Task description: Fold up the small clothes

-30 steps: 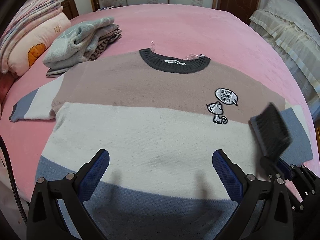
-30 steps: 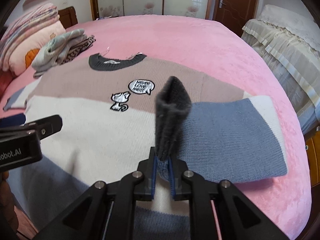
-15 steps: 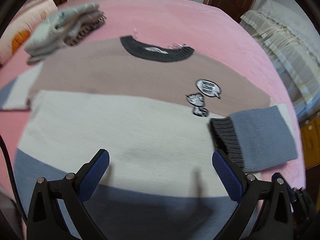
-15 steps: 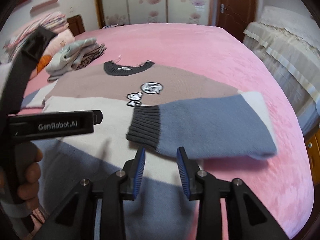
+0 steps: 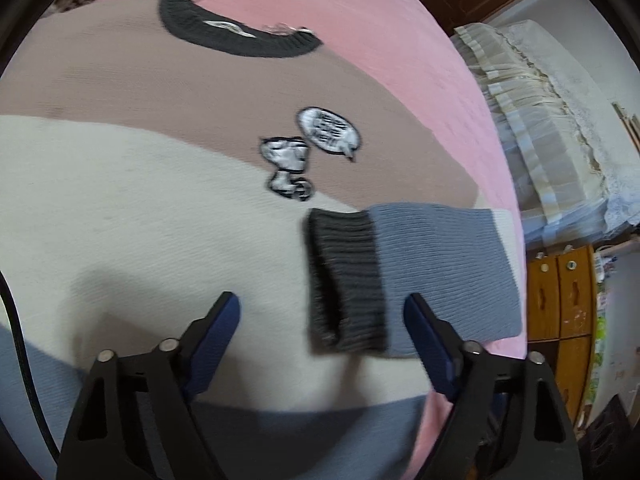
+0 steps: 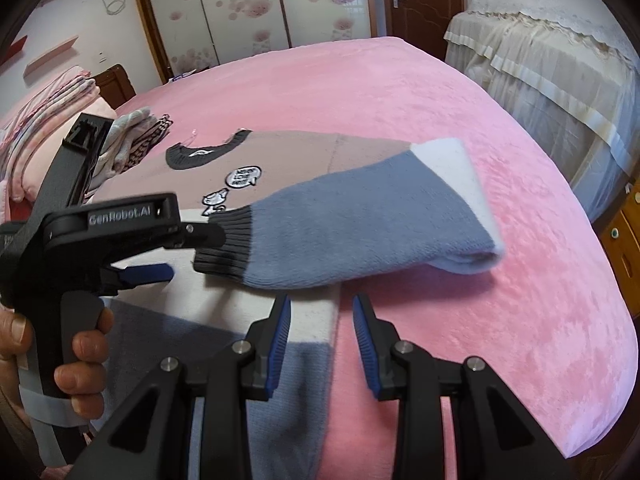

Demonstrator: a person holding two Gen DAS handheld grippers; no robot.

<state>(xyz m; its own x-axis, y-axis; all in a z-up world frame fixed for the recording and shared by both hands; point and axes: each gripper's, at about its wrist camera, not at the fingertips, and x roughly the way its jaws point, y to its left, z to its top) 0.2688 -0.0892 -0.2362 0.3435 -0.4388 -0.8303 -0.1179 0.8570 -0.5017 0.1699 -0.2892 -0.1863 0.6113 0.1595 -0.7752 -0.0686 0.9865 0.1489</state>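
A small striped sweater [image 5: 140, 200] lies flat, front up, on the pink bed [image 6: 400, 92], with a dark collar [image 5: 236, 36] and a cartoon patch [image 5: 308, 148]. Its right sleeve [image 5: 432, 272] is folded across the body, dark cuff [image 5: 344, 280] toward the middle. My left gripper [image 5: 320, 324] is open and empty, hovering just before the cuff; it also shows in the right wrist view [image 6: 160, 256], beside the cuff. My right gripper [image 6: 322, 320] is open and empty, just short of the folded sleeve [image 6: 360, 228].
A pile of folded clothes [image 6: 132, 140] and stacked pillows [image 6: 44, 116] sit at the bed's far left. A second bed with a cream cover [image 6: 540, 52] stands to the right. A wooden drawer unit [image 5: 560, 300] is beside the bed's right edge.
The right gripper let go of the sleeve cuff, which now lies flat across the sweater body, and drew back. The left gripper moved right and closer to the cuff.
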